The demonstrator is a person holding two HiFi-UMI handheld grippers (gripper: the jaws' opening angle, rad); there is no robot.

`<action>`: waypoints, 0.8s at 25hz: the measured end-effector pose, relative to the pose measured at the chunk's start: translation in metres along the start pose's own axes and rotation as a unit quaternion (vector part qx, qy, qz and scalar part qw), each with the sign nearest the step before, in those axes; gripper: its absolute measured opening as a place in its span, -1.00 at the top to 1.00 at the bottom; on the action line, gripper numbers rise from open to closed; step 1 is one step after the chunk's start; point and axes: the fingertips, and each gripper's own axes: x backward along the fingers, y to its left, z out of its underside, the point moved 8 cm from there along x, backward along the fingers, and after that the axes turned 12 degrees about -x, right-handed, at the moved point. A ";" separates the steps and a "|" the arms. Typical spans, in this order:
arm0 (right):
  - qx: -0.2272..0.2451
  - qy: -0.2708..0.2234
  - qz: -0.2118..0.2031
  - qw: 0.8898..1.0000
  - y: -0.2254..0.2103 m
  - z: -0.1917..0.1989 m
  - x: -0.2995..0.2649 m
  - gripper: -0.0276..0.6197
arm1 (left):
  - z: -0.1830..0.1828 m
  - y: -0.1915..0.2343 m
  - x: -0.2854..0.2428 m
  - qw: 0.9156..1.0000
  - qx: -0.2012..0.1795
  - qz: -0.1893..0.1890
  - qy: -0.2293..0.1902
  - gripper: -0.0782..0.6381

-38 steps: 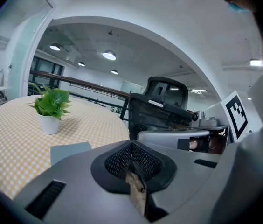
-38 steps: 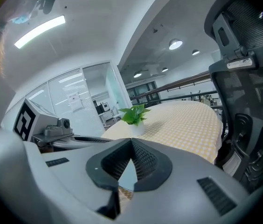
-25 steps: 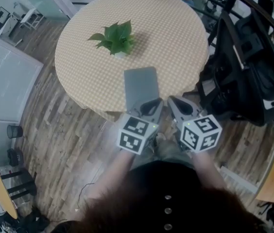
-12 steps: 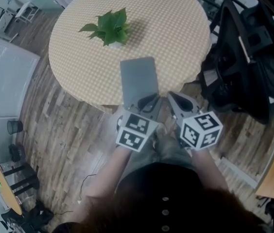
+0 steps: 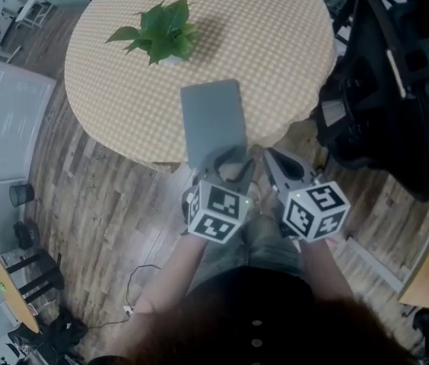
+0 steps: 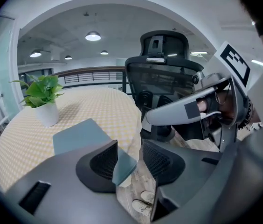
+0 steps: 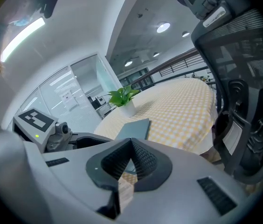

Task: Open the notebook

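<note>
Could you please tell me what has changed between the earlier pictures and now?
The left tool has just been opening its jaws; the near corner of the flat grey notebook now shows between them, not gripped. The right tool stays shut and empty. The notebook stays closed, in the same place on the round checked table, and the green potted plant is unmoved.

The left claw (image 5: 232, 160) covers the near edge of the notebook (image 5: 213, 116).

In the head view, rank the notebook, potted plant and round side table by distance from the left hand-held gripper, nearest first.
1. Notebook, directly ahead of the jaws.
2. Potted plant, farther back and to the left.
3. Round side table, far off at the lower left.
</note>
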 end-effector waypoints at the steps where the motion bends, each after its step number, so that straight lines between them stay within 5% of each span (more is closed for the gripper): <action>1: -0.003 0.002 0.001 1.000 -0.002 0.003 -0.001 0.88 | 0.001 -0.001 -0.003 1.000 -0.003 -0.003 0.005 0.33; 8: -0.016 0.023 0.006 1.000 -0.014 0.022 -0.008 0.88 | 0.017 -0.011 -0.020 1.000 -0.001 -0.003 0.028 0.31; 20: -0.043 0.045 0.010 0.998 -0.028 0.050 -0.015 0.88 | 0.029 -0.023 -0.038 0.995 -0.066 -0.052 0.058 0.29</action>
